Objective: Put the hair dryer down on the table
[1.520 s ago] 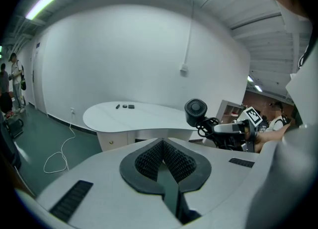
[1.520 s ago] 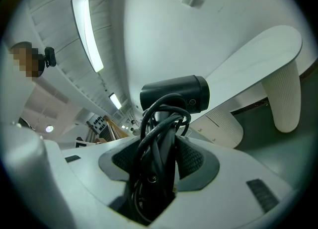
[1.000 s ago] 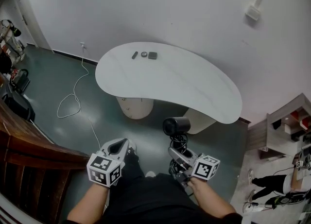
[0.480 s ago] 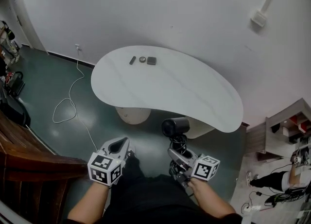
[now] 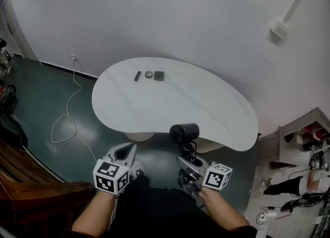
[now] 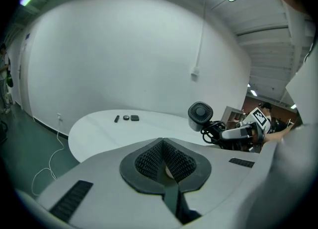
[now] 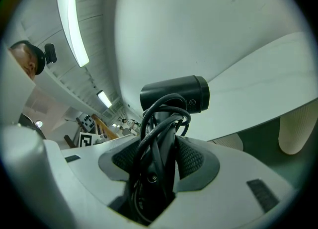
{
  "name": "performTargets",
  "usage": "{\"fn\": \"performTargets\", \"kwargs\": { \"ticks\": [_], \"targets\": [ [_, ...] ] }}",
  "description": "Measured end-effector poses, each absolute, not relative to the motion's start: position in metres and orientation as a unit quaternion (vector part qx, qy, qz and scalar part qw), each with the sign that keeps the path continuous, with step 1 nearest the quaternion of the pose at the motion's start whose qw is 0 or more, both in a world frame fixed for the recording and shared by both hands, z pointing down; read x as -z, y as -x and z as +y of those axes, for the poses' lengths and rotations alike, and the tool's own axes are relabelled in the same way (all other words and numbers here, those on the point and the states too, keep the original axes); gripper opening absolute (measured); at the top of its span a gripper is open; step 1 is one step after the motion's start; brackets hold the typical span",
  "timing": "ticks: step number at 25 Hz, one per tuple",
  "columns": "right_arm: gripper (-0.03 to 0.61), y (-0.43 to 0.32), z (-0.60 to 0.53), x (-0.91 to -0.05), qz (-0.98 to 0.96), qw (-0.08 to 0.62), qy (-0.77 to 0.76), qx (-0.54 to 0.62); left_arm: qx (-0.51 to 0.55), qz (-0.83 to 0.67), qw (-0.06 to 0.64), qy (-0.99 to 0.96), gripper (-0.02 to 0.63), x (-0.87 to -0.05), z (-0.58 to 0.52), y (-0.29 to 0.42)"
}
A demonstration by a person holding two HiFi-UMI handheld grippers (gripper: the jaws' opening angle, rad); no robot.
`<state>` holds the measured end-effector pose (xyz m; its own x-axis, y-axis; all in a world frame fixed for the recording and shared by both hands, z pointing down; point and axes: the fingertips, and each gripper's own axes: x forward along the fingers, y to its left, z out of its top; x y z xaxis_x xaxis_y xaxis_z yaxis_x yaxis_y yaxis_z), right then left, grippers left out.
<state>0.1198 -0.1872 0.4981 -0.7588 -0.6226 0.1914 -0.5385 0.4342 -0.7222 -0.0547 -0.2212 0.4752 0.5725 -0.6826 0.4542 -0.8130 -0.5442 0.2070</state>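
A black hair dryer point(image 5: 184, 133) stands upright in the air just short of the near edge of the white, curved tabletop point(image 5: 206, 102), with its barrel head uppermost and its cord point(image 7: 159, 138) coiled round the handle. The right gripper point(image 5: 190, 165) has its jaws clamped on that wrapped handle. The dryer looks rigid, fairly light and top-heavy, and its smooth plastic and springy cord could slip, so the handle seems the soundest hold; the left gripper point(image 5: 125, 153) hovers apart, jaws closed on nothing.
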Motion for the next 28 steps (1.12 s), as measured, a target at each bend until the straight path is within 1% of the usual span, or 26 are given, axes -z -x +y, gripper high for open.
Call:
{"fn": "performTargets", "kwargs": {
  "ticks": [14, 28],
  "targets": [
    [0.196, -0.061, -0.298, -0.499, 0.833, 0.036, 0.394, 0.386, -0.164, -0.391, 0.202, -0.883, 0.011, -0.483, -0.335, 0.109],
    [0.196, -0.043, -0.345, -0.507, 0.832, 0.001, 0.403, 0.381, -0.165, -0.384, 0.207, -0.885, 0.011, -0.492, -0.375, 0.123]
  ]
}}
